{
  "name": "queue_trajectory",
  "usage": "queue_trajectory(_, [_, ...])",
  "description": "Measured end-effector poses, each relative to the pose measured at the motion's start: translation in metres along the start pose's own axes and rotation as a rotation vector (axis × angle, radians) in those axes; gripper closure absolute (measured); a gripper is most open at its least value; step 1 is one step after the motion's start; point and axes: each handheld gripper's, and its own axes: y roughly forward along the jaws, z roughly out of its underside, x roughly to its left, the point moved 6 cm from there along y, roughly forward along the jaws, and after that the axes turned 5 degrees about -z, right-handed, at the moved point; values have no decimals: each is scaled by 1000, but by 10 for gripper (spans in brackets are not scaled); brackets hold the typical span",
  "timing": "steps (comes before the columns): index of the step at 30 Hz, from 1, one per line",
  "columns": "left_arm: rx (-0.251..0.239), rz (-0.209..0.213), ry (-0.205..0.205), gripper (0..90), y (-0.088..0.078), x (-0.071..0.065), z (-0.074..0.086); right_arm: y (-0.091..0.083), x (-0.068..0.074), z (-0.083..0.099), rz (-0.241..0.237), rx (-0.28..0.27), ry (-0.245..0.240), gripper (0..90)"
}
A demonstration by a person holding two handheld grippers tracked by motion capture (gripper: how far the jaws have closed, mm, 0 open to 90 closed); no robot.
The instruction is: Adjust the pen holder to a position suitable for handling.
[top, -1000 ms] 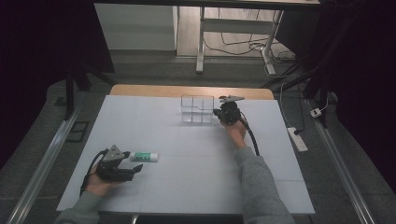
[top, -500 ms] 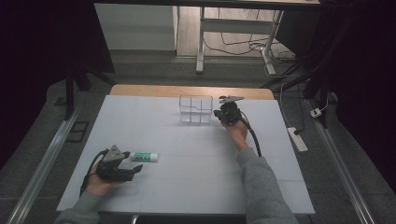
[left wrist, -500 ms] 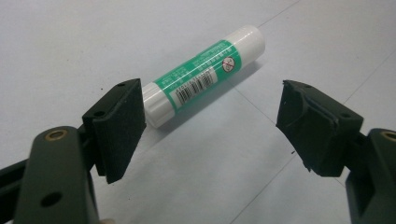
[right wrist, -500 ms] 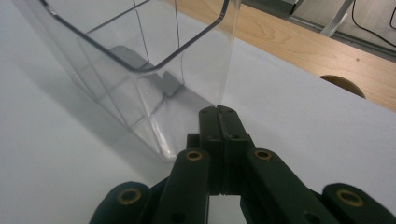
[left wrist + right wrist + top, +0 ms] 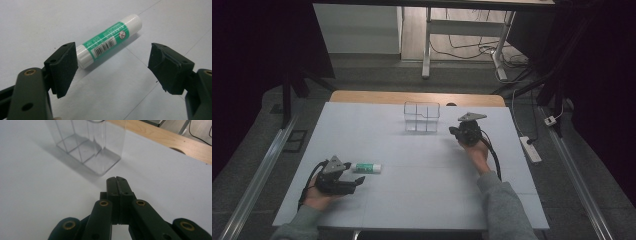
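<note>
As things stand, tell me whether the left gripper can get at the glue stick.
Probably yes. The left gripper has its jaws open, and the glue stick lies flat on the table just ahead, beside one pad, with nothing between them.

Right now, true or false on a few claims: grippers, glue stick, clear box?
1. The left gripper is open. True.
2. The glue stick is clamped between the pads. False: it lies on the table, beyond the pads, next to one.
3. The right gripper is shut and empty. True.
4. The clear box holds the glue stick. False: its compartments look empty.
5. The right gripper is inside the box. False: it is beside it.
</note>
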Motion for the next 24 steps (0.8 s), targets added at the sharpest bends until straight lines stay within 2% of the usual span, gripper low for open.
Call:
queue_trajectory(3, [1,0,0,235,0,0,0,-7,5,7,-14,9,-16,887])
queue_trajectory(6, [2,-1,2,235,0,0,0,-17,10,14,-33,10,-3,877])
queue_trajectory(10, [0,-2,-1,236,0,0,0,-33,17,24,-62,7,24,717])
queue_trajectory(12, [1,-2,0,236,0,0,0,-42,19,30,-50,14,19,630])
queue_trajectory(15, [2,-3,2,236,0,0,0,-55,23,42,-49,0,49,536])
queue_trajectory(24, [-2,-7,-2,235,0,0,0,-99,28,74,-45,-14,61,436])
